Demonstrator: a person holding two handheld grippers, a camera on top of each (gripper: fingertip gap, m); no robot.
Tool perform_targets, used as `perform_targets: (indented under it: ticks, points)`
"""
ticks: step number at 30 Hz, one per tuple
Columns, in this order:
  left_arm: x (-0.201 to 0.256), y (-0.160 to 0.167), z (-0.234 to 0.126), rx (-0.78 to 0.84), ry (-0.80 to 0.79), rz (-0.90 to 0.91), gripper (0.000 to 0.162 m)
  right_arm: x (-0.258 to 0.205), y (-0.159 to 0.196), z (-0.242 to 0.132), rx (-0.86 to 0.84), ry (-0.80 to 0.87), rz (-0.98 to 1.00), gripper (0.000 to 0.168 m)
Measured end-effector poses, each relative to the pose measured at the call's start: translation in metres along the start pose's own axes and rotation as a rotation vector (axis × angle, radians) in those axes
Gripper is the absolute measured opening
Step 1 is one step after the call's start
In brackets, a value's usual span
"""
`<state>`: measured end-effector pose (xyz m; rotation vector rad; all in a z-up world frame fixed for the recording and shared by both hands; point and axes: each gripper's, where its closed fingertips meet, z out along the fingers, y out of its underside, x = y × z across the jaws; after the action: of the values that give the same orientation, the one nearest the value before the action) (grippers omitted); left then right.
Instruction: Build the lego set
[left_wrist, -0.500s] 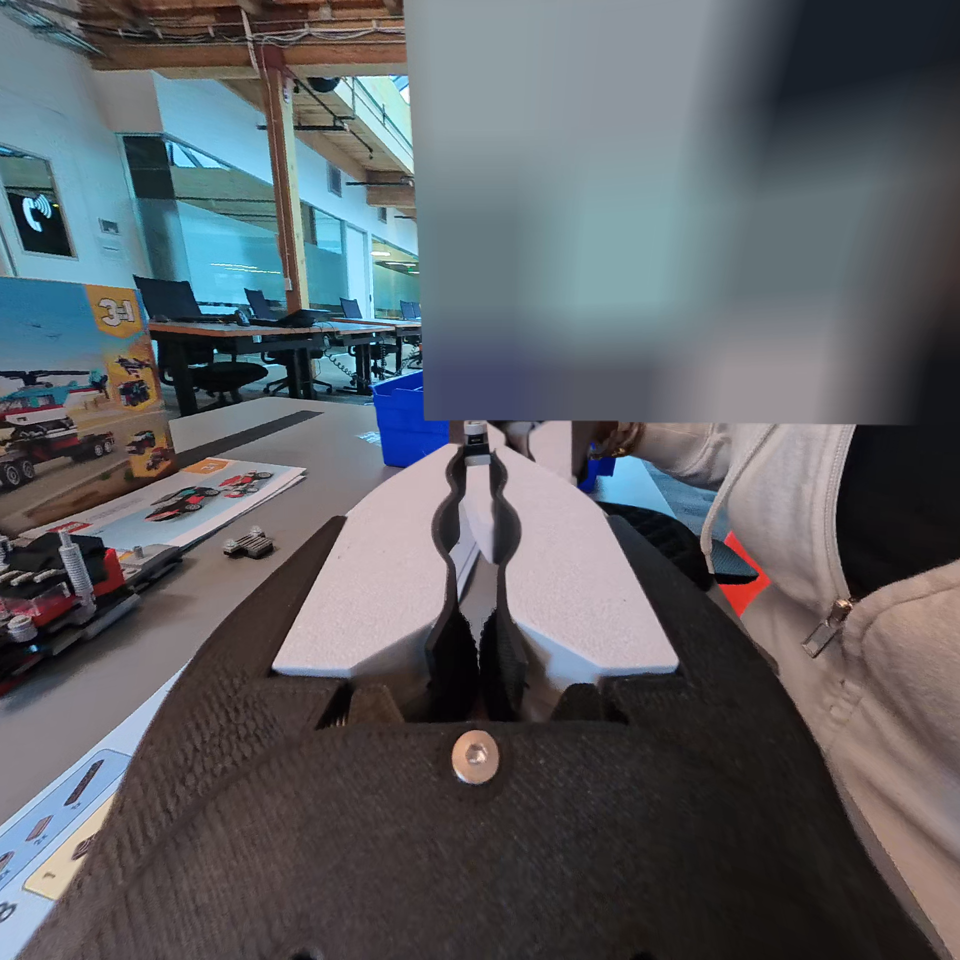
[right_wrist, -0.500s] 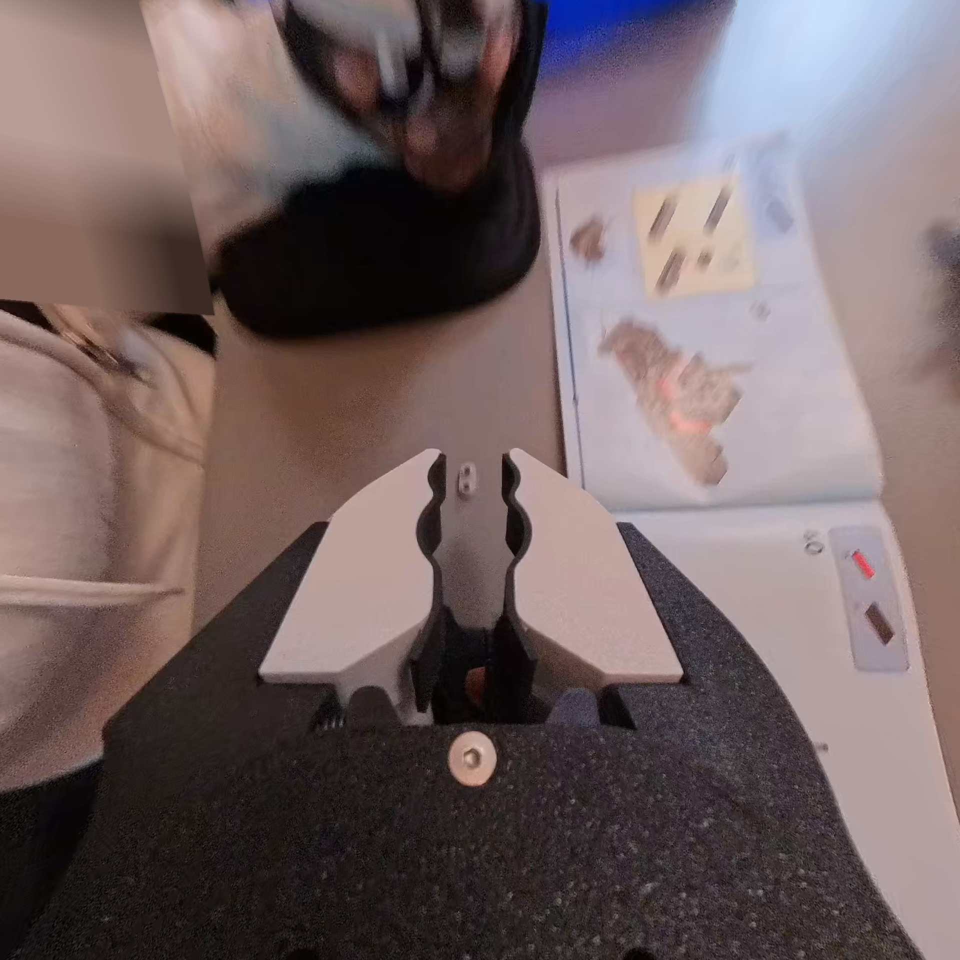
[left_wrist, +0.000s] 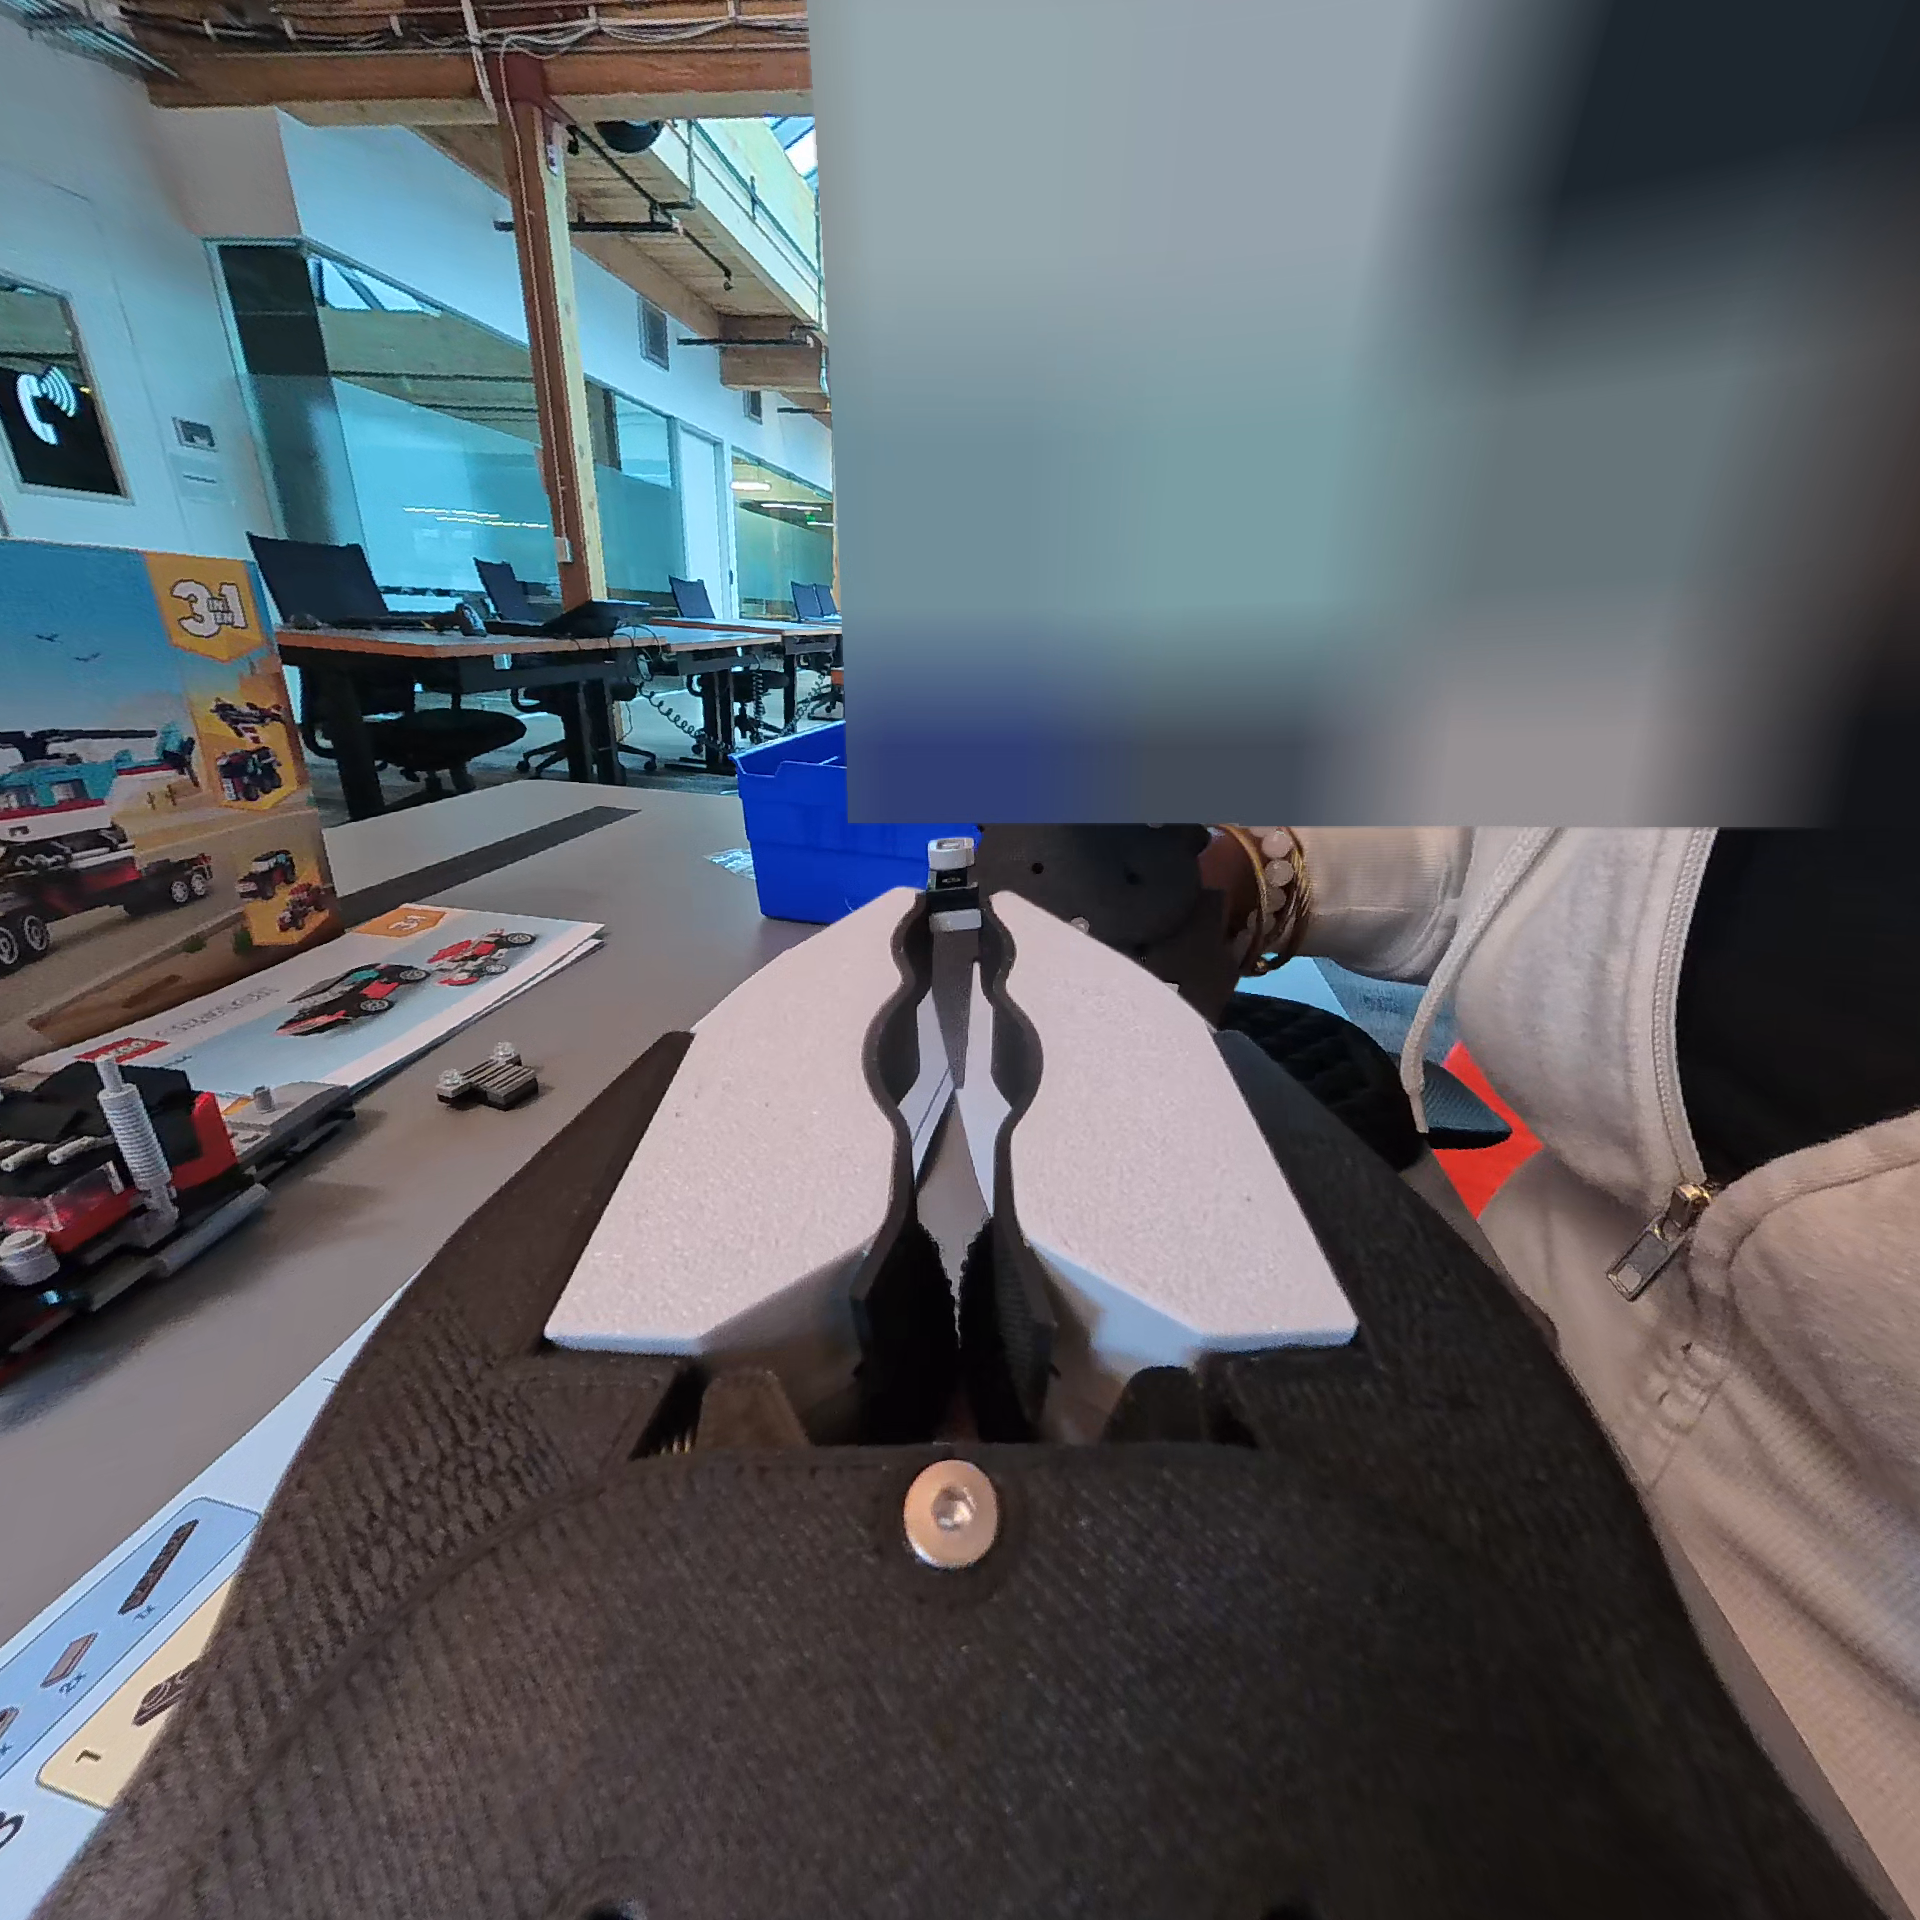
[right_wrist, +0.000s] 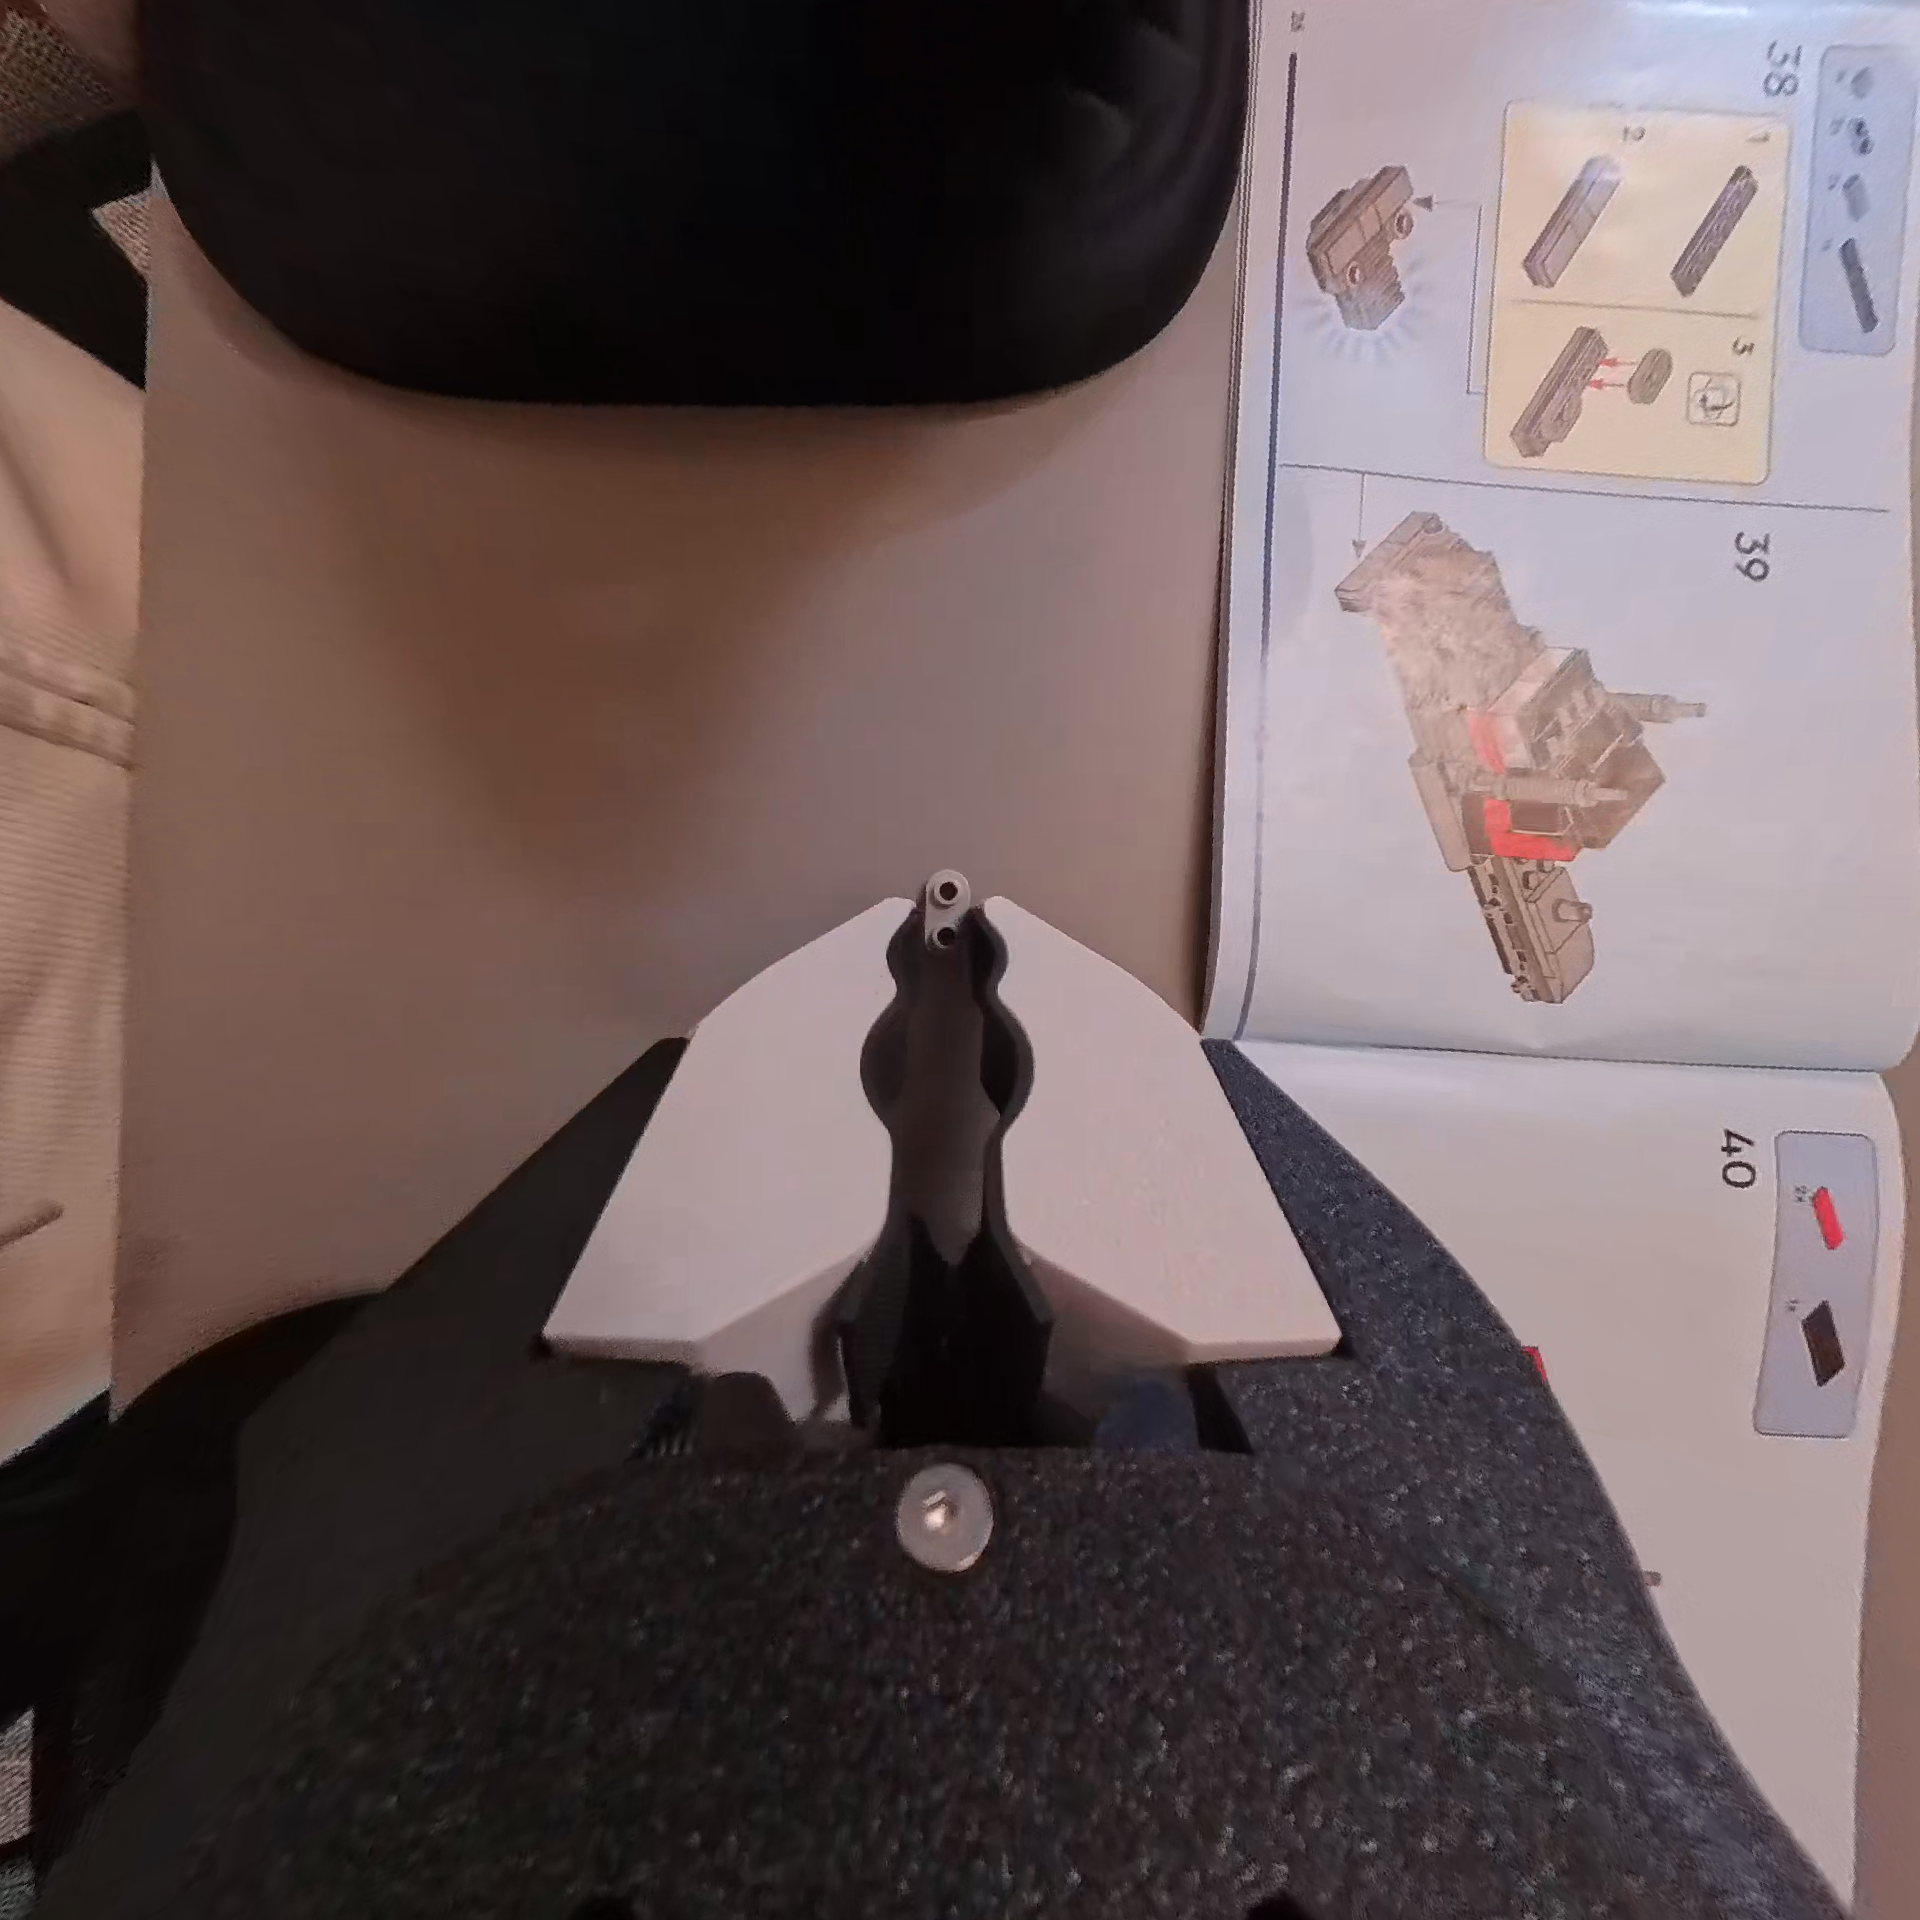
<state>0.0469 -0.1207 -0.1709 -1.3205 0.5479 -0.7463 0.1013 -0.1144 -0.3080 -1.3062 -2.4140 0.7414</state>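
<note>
Desk (left_wrist: 582, 831): grey; your open instruction booklet (right_wrist: 1558, 727) lies on it.
Room: office with wooden beams.
Left claw (left_wrist: 951, 883): pinches small grey-black piece (left_wrist: 950, 871).
Right claw (right_wrist: 945, 914): grips small grey piece (right_wrist: 945, 904).

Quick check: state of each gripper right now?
Left gripper: shut on a small grey-and-black lego piece.
Right gripper: shut on a small grey two-hole lego piece.

Left gripper (left_wrist: 951, 914) clamping small grey-and-black piece (left_wrist: 950, 878)

Two instruction booklets (left_wrist: 343, 997) (right_wrist: 1558, 623), one box (left_wrist: 135, 779), one blue bin (left_wrist: 800, 831) (half hidden), one model (left_wrist: 114, 1164).
</note>
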Motion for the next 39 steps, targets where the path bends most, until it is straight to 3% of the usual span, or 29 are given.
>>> perform_targets:
  ticks: [3,6,10,12,19,23,26,29,37,39]
  points:
    - [0.000,0.001,0.000,-0.004,-0.001,0.000,0.008,0.002,0.002,-0.020,0.044,0.007,0.062,0.008]
    - [0.000,0.000,0.000,0.000,0.000,-0.003,0.008,0.003,0.019,-0.067,0.042,0.035,0.190,0.008]
    - [0.002,0.002,0.002,-0.017,0.011,-0.003,0.008,-0.009,0.077,-0.106,-0.278,0.085,0.295,0.008]
    - [0.003,0.004,0.003,-0.029,0.013,0.004,0.008,-0.014,0.089,-0.106,-0.352,0.085,0.286,0.008]
    - [0.002,0.003,0.002,-0.017,0.003,0.004,0.008,-0.016,0.083,-0.101,-0.248,0.085,0.329,0.026]
    - [0.002,0.004,0.002,-0.025,0.006,0.004,0.008,-0.019,0.082,-0.106,-0.220,0.099,0.323,0.014]
    - [0.002,0.004,0.002,-0.027,0.008,0.005,0.008,-0.015,0.085,-0.103,-0.240,0.132,0.205,0.007]
    - [0.002,0.004,0.002,-0.026,0.010,0.002,0.008,-0.010,0.087,-0.100,-0.288,0.185,0.032,0.006]
    - [0.003,0.003,0.002,-0.022,0.010,0.004,0.008,-0.008,0.090,-0.086,-0.362,0.127,-0.081,0.013]
    - [0.003,0.003,0.002,-0.022,0.012,0.004,0.008,-0.007,0.087,-0.085,-0.342,0.113,-0.115,0.008]
